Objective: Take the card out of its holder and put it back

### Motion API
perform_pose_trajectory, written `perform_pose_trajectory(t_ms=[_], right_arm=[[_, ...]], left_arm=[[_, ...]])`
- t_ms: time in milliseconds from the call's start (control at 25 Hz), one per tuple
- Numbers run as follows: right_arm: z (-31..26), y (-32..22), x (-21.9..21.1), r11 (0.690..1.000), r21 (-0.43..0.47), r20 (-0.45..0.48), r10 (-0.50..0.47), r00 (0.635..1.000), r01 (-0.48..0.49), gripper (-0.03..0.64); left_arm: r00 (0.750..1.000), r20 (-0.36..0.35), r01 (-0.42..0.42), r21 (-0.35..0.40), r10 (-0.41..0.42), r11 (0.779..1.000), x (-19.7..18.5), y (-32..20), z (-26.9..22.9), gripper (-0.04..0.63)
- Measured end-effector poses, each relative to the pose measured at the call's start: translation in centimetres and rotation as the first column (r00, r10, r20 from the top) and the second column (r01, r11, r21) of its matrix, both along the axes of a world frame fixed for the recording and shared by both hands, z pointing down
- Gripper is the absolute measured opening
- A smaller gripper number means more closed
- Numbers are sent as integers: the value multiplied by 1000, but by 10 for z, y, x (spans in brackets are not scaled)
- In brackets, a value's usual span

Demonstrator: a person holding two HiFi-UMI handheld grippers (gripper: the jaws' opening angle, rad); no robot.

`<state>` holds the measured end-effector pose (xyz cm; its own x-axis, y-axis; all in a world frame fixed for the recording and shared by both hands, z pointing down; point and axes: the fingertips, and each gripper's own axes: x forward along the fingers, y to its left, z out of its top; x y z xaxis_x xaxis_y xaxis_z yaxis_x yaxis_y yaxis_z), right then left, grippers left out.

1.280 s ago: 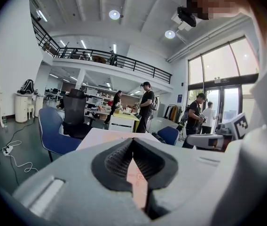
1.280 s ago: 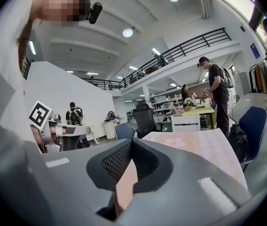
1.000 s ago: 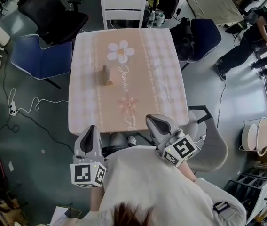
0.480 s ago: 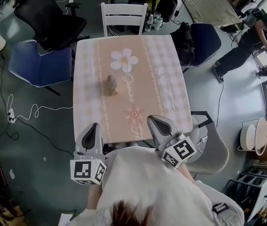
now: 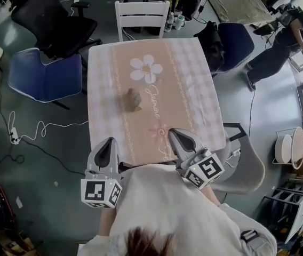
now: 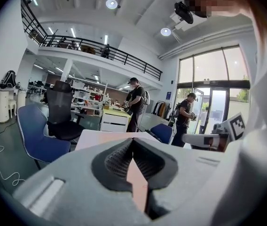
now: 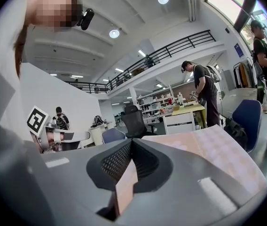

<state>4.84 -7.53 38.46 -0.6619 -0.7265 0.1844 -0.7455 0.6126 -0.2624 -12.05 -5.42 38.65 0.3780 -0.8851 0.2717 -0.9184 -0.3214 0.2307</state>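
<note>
Nearest, at the near edge of the table (image 5: 194, 89), the person is holding both tongs low against the body, tips pointing out over the cloth. The left gripper (image 5: 106, 144) is showing its jaws pressed together at the tips in its own view (image 6: 132, 142), with nothing between them, only a sliver of pink tabletop behind. The right gripper (image 5: 176, 135) is reading the same (image 7: 131, 142): tips meeting, nothing pinched. Both are hanging well apart from the task's thing. Further out, left of the table's middle and just beside the printed lettering, the card holder (image 5: 133, 99) is sitting as a small brown shape; it is too blurred to tell the card from the holder, so I am taking the card to be inside it. Judgement: no step is under way yet and this is the approach before the take-out. The next move is calling for a reach forward across the near half of the table, one pair of jaws spreading to steady the holder and the other to nip the card's edge. Beyond the far edge a white chair (image 5: 143, 12) is standing, a blue chair (image 5: 45, 76) off the left edge, and a bystander (image 5: 279, 41) is walking far right.
</note>
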Motion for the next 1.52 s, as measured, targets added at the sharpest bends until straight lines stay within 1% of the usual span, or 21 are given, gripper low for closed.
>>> perform_pose_trajectory(t_ms=[120,240,400,560,760,880,960,1160,1520], right_arm=[[7,-1,-13,1000,-15,6,3,1000,-3,-2],[10,-2,-27,1000,-9,-6,-20,1000,20,-2],[12,-2,-38,1000,-6,-19,-31,999,30,-2],[15,-4,-37,1000,-11,-30,-25,999,25,-2],[15,-14,-30,1000,-21,-3,0,1000,-1,-2],[15,-19,-29,1000,-22,-16,-13,1000,13,-2],[16,-20,-31,999,-24,-22,-23,999,22,-2],[17,-20,-36,999,-25,-24,-32,999,31,-2],[18,-17,-42,999,-26,-30,-31,999,30,-2]], left_arm=[[1000,-2,-15,-2,15,1000,-7,-3,3,0],[1000,-1,-13,-3,13,1000,-16,-4,7,0],[1000,0,-16,-24,16,1000,-23,-2,16,0],[999,-27,-18,-38,17,999,-18,0,20,0],[999,-20,-27,-57,26,998,-12,-3,23,0],[999,-34,-20,-63,18,998,-7,-3,22,0],[999,-32,-31,-69,29,997,-3,-3,23,0],[999,-25,-50,-65,49,997,1,-3,23,0],[997,-51,-64,-60,61,996,0,-2,25,0]])
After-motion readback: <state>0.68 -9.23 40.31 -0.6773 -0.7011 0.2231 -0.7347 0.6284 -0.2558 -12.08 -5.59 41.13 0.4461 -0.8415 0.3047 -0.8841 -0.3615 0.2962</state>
